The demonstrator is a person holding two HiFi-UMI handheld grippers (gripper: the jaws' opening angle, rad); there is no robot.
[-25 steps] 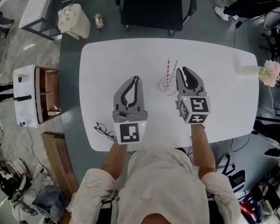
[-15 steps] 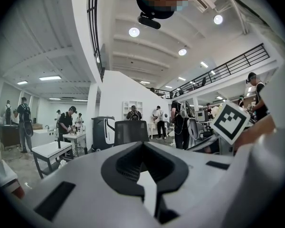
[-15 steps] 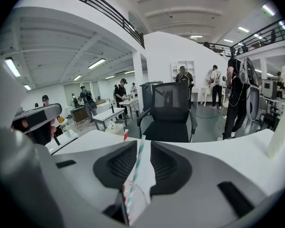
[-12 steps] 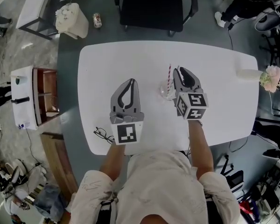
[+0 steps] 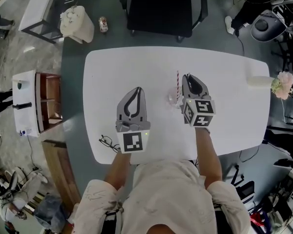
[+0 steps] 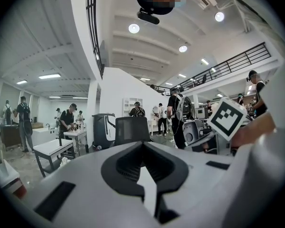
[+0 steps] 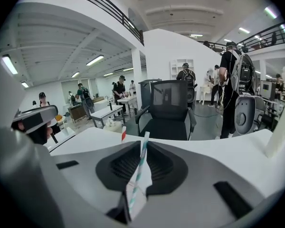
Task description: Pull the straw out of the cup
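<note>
The left gripper (image 5: 138, 90) rests closed and empty on the white desk (image 5: 136, 67), well apart from the small clear cup (image 5: 172, 100). Nothing steadies that cup. The right gripper (image 7: 145, 144) is clamped on the teal-striped paper straw (image 7: 141, 161), which stands in the cup just beside it. A slanted pull would likely tip the light cup or drag it along. A pinched paper straw may crush or slip. The red-striped straw (image 5: 177, 82) beyond could be knocked out too.

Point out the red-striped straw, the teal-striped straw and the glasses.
Red-striped straw (image 5: 177, 82): head view, middle of its shaft.
Teal-striped straw (image 7: 140, 167): right gripper view, shaft between the jaws.
Glasses (image 5: 106, 141): head view, on the frame.
</note>
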